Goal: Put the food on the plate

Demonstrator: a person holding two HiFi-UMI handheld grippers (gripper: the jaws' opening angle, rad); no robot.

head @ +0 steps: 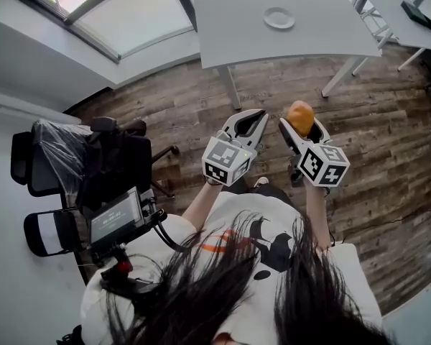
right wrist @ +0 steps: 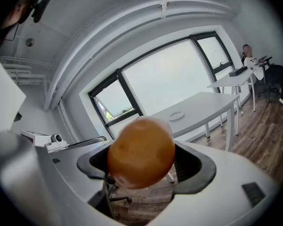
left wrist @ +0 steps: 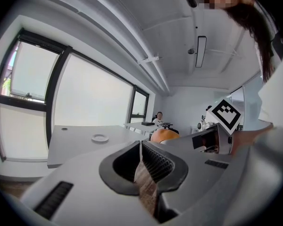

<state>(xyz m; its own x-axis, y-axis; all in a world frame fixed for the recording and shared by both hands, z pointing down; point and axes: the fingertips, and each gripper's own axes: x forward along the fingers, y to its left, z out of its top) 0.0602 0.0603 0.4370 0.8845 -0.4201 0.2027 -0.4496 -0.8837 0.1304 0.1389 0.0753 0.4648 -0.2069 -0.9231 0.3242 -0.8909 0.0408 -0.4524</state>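
Long dark hair [head: 273,293] fills the bottom of the head view and hides the person's upper arms. Just ahead of it the two tools are held side by side over the wooden plank floor [head: 201,99].

The left tool [head: 255,117] has its jaws together with nothing between them. The right tool [right wrist: 141,161] is clamped on a round orange-brown piece of food [head: 300,112]. The jaws cover the food's lower half, and what kind of food it is cannot be made out.

A black office chair [head: 93,160] stands near on the left. A bare strip of floor separates the tools from the grey-white counter [head: 309,38], whose far edge is cut off at the top. A small round white plate [head: 279,18] sits alone there, well apart from the food, with bare surface around it.
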